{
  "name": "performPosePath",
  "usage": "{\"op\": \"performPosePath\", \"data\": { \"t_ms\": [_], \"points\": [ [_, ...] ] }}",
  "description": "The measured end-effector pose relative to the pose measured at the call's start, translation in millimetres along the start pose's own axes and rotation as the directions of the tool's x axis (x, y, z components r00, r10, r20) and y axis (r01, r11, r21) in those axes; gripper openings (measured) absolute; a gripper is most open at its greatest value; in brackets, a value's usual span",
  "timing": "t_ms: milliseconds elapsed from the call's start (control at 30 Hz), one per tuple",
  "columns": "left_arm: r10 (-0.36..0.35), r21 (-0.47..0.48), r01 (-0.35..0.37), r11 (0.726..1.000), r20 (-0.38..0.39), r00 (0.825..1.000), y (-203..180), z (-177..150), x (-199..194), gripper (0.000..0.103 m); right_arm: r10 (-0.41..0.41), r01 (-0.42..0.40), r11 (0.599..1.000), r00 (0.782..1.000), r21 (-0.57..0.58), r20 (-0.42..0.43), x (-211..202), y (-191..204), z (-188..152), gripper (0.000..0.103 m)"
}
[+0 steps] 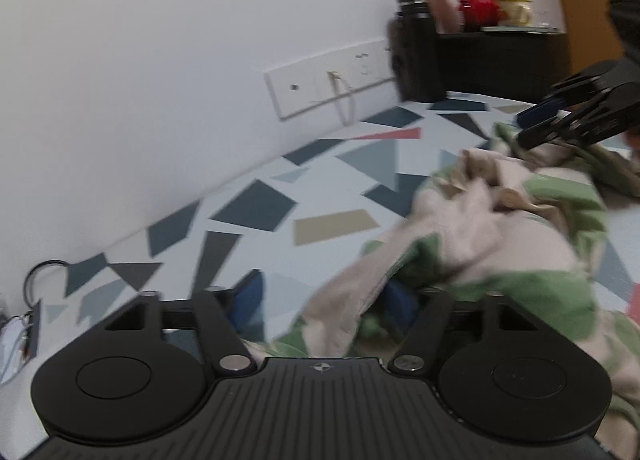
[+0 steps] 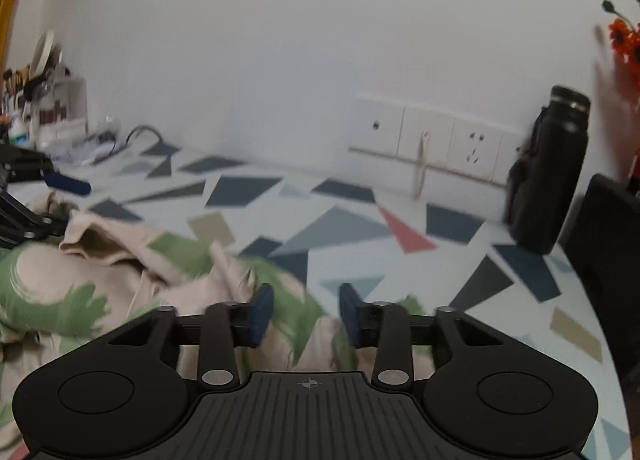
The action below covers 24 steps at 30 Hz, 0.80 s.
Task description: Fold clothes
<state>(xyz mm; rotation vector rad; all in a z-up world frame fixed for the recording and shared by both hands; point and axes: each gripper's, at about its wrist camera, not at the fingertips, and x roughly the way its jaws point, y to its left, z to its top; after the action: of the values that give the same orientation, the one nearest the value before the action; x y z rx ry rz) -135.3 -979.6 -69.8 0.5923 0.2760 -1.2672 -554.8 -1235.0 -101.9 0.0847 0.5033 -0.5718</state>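
The left tool (image 1: 320, 300) is seen nearest its own camera, its blue pads (image 1: 250, 296) spread well apart, with a fold of the garment (image 1: 480, 228) draped over the right-hand pad; no clamping on the cloth can be made out, the frame being blurred. The garment, beige with green brush-stroke markings, is recorded as a crumpled heap on the bench (image 1: 280, 180), whose cover is pale with dark blue, grey, tan and red angular patches. The right tool (image 2: 306, 314) is likewise seen with its pads apart, held over the near edge of the garment (image 2: 100, 284); cloth lies beneath and between the pads, ungripped. From the left camera, the right tool (image 1: 536, 122) is seen at the far side of the garment; from the right camera, the left tool (image 2: 60, 196) is seen at the garment's opposite edge. Beyond the garment, against the wall, a black bottle (image 2: 548, 172) is noted standing upright; a white socket strip (image 2: 432, 140) is fixed to the wall beside the bottle. Behind the bottle, a red vase of orange flowers (image 1: 476, 4) and a cream mug (image 1: 516, 12) are noted on a dark cabinet.
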Motion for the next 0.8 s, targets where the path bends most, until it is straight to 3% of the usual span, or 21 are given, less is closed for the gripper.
{"op": "performPosePath", "data": {
  "t_ms": [67,100,300,400,433,467,500,667,800],
  "points": [
    [0.004,-0.018,-0.004,1.000,-0.020,1.000,5,0,5,0.035,0.039,-0.039,0.999,0.999,0.000,-0.016,-1,0,-1,0.016],
    [-0.001,-0.023,0.000,1.000,-0.037,0.999,7,-1,8,0.032,0.062,-0.062,0.998,0.998,-0.006,-0.029,0,0,-2,0.014],
    [-0.017,-0.005,0.017,1.000,-0.082,0.996,6,-18,15,0.033,0.094,-0.107,0.989,0.988,-0.103,-0.118,7,21,-17,0.018],
    [-0.006,-0.016,0.005,1.000,-0.085,0.996,9,-20,15,0.032,0.090,-0.099,0.994,0.983,-0.053,-0.158,14,16,-20,0.019],
    [-0.001,-0.019,-0.001,1.000,-0.085,0.996,11,-20,15,0.028,0.090,-0.096,0.995,0.983,-0.031,-0.163,13,13,-19,0.018],
    [0.008,-0.021,-0.010,1.000,-0.079,0.997,12,-19,13,0.010,0.090,-0.093,0.996,0.982,-0.009,-0.167,13,10,-18,0.013],
    [0.017,-0.023,-0.019,1.000,-0.073,0.997,13,-18,11,0.007,0.090,-0.090,0.996,0.981,0.013,-0.170,13,7,-17,0.005],
    [0.045,-0.144,-0.038,0.989,0.046,0.998,34,-5,-20,0.004,-0.001,0.004,0.994,1.000,0.107,-0.026,-22,-18,4,0.003],
    [0.080,-0.220,-0.049,0.974,0.135,0.988,52,8,-47,0.004,-0.039,0.029,0.993,0.995,0.112,0.089,-50,-32,26,0.003]
  ]
}}
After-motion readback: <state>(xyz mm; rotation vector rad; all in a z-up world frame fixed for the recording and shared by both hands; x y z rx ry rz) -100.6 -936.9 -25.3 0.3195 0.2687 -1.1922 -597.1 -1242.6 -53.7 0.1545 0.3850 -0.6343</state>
